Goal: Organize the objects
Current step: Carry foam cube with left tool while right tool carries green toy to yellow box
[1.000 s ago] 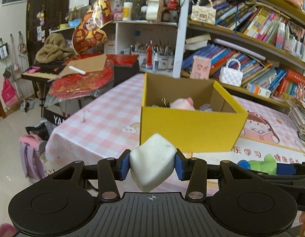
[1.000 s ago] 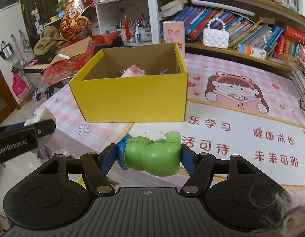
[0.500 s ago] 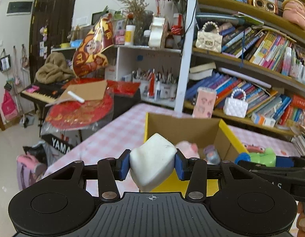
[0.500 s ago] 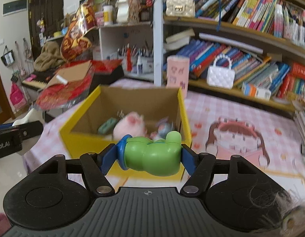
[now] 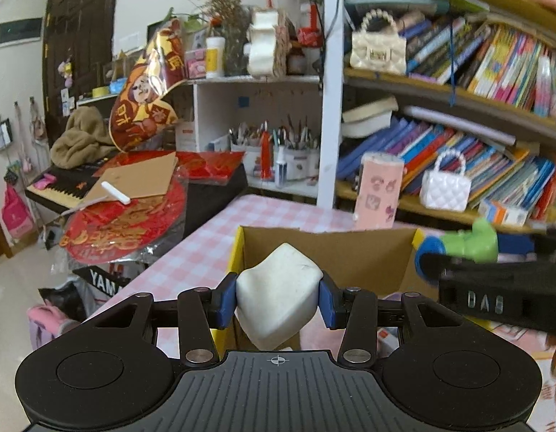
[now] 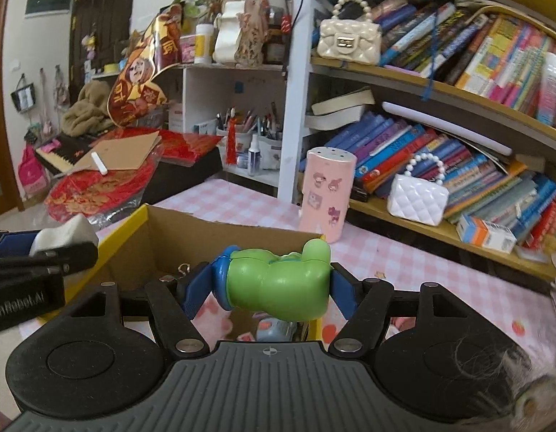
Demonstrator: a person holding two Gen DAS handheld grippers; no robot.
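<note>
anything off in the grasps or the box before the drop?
Nothing stands out. The left gripper has its jaws shut on the white block, the right gripper on the green toy, which lies sideways. Both hang over the open yellow box, which stands square on the table with a few toys inside.

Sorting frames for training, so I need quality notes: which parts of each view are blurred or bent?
Left wrist view: the right claw with its green toy is motion-smeared, the bookshelf curved by fisheye. Right wrist view: green toy sharp; far right edge smeared.
</note>
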